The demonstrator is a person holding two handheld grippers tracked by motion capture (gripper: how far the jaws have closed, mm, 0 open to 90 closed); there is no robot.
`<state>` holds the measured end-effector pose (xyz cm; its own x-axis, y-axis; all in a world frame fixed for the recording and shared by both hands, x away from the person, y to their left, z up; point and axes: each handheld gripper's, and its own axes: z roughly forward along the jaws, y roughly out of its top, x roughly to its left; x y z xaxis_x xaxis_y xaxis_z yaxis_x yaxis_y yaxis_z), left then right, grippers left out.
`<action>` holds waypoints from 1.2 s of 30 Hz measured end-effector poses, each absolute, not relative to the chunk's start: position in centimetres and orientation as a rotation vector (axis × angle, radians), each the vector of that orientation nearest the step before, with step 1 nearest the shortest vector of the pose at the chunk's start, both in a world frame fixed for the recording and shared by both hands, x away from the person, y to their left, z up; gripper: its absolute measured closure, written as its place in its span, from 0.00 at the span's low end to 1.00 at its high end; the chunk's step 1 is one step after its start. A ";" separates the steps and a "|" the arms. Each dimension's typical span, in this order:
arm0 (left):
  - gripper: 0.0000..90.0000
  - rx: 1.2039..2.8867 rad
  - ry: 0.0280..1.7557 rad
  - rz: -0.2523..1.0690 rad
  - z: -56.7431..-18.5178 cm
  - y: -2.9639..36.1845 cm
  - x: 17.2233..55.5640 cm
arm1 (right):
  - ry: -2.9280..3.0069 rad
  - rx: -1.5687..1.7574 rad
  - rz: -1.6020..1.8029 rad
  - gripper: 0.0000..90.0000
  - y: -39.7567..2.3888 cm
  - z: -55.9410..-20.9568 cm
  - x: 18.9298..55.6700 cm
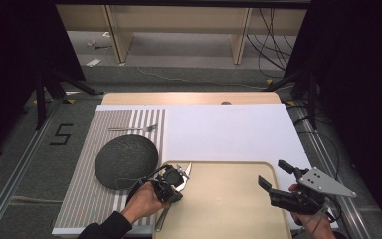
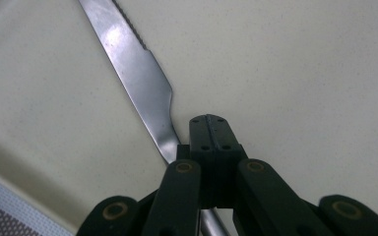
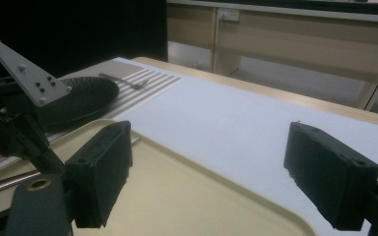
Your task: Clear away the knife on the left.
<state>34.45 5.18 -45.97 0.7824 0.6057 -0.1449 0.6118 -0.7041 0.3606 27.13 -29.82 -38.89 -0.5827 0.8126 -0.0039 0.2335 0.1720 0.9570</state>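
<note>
Left hand-held gripper [image 1: 179, 175]: low over the left end of the beige tray [image 1: 238, 209]; jaws clenched around the handle of a table knife [image 2: 138, 73], pads meeting on the narrow neck just behind the blade

Knife: blade runs forward and away from the left hand-held gripper's tips, flat and close over the tray floor; the handle passes back under the jaws and pokes out behind them, past the tray's near-left edge; whether the blade touches the tray cannot be told

Right hand-held gripper [image 1: 272, 175]: released, jaws wide apart and empty; hovering over the tray's right end, well apart from the knife

Beyond the left hand-held gripper: a dark round plate [image 1: 126, 161] on a striped placemat [image 1: 104, 149], just to its left; a fork [image 1: 134, 129] lies farther off, past the plate

Tabletop [image 1: 229, 132]: white sheet ahead of both hand-held grippers

Risks: the hold looks thin, on smooth metal near one end, so the long blade could swivel or slip in the pads if swung quickly; the tip could catch the tray rim; a low carry toward the placemat might knock the plate
</note>
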 end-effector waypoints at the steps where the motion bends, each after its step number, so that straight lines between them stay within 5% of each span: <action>1: 1.00 2.576 0.930 -0.026 -46.0 5.3 34.4 | 1.923 0.982 1.428 0.21 -29.8 -38.9 27.1; 26: 1.00 2.520 0.959 -0.033 -45.8 6.6 33.0 | 1.924 0.978 1.426 0.22 -29.7 -38.9 27.2; 36: 0.54 2.339 0.926 -0.062 -44.1 7.5 32.9 | 1.925 0.978 1.425 0.22 -29.8 -38.9 27.1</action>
<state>32.87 7.48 -44.07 0.7537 0.6048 -0.2571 0.6338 -0.5654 0.5279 27.14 -29.75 -38.90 -0.5860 0.8103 -0.0063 0.2304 0.1740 0.9574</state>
